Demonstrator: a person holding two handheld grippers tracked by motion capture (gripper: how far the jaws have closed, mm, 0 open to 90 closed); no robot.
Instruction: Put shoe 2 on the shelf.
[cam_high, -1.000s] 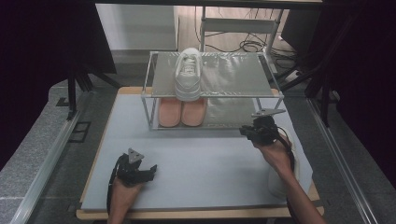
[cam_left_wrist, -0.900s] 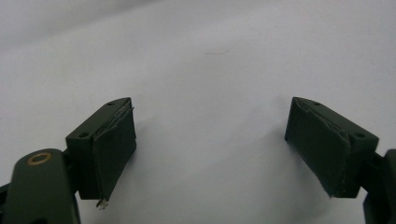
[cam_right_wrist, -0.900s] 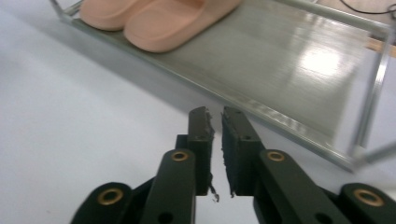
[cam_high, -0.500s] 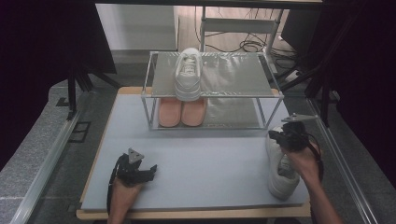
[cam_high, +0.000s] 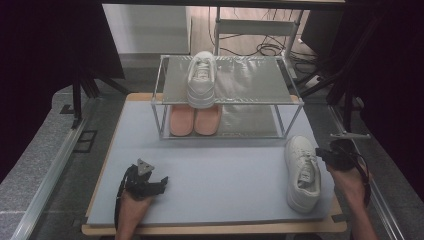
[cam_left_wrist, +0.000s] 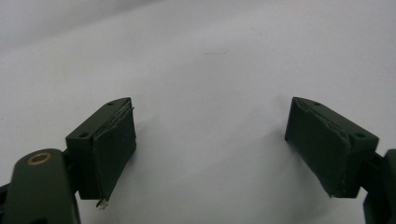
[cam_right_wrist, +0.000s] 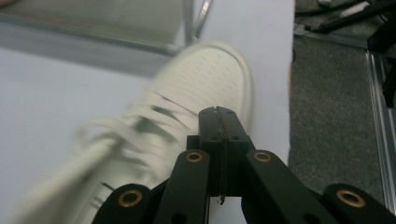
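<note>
One white sneaker (cam_high: 302, 172) lies on the grey mat at the right, its toe toward the rack. My right gripper (cam_high: 322, 154) is just right of it near the mat's edge, jaws shut and empty. In the right gripper view its shut jaws (cam_right_wrist: 219, 113) hover over the sneaker's (cam_right_wrist: 196, 84) toe and laces. A second white sneaker (cam_high: 201, 80) stands on the top shelf of the wire rack (cam_high: 292, 100). Beneath it sits a pink pair (cam_high: 195, 120) on the lower shelf. My left gripper (cam_high: 161, 183) rests at the mat's front left, open and empty, with its jaws (cam_left_wrist: 210, 140) over bare mat.
The grey mat (cam_high: 220, 175) covers a wooden table, with the rack at its back. A metal rail (cam_high: 50, 175) runs along the left side. Dark stands and cables (cam_high: 270, 50) lie behind the rack.
My right hand moved from the rack's front right corner out to the mat's right edge, uncovering the white sneaker on the mat. The left gripper stayed put.
</note>
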